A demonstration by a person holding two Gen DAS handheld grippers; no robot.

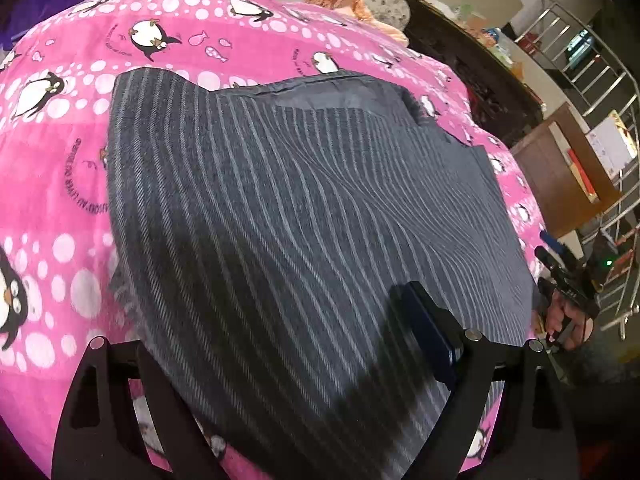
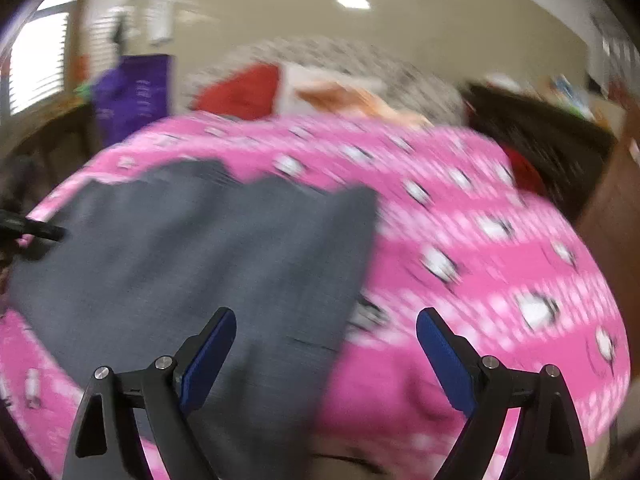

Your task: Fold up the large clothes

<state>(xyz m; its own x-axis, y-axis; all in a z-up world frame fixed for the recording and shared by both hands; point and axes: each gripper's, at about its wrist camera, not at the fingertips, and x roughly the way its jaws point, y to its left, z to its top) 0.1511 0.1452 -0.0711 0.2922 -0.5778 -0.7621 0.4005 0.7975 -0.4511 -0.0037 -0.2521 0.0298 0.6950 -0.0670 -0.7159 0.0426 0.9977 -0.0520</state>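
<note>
A dark grey garment with thin pale stripes (image 1: 304,220) lay spread on a bed covered by a pink blanket printed with penguins and white dots (image 1: 240,40). It appeared folded at least once already, with a lighter grey inner patch showing along the edge farthest ahead of the left tongs (image 1: 280,360). Those tongs hovered low over the near part of the cloth. Only the blue-padded finger on their right showed clearly; the other finger was hidden under or behind the fabric, so whether they were gripping the near edge could not be told.

The right tongs (image 2: 326,344) stood wide open and empty, their blue pads (image 2: 208,356) well apart, straddling the garment's side edge: one finger over the grey cloth (image 2: 180,260), the other over the pink blanket (image 2: 480,240). The right wrist view was smeared by motion, so finer detail was lost. In the left wrist view the right tongs (image 1: 560,276) sat just beyond the garment's far right edge.

The step in hand seemed to be setting up another fold. The next move probably called for each pair of tongs to pinch a corner of the same edge, lift together and carry it across evenly, keeping the layers from sliding.
</note>
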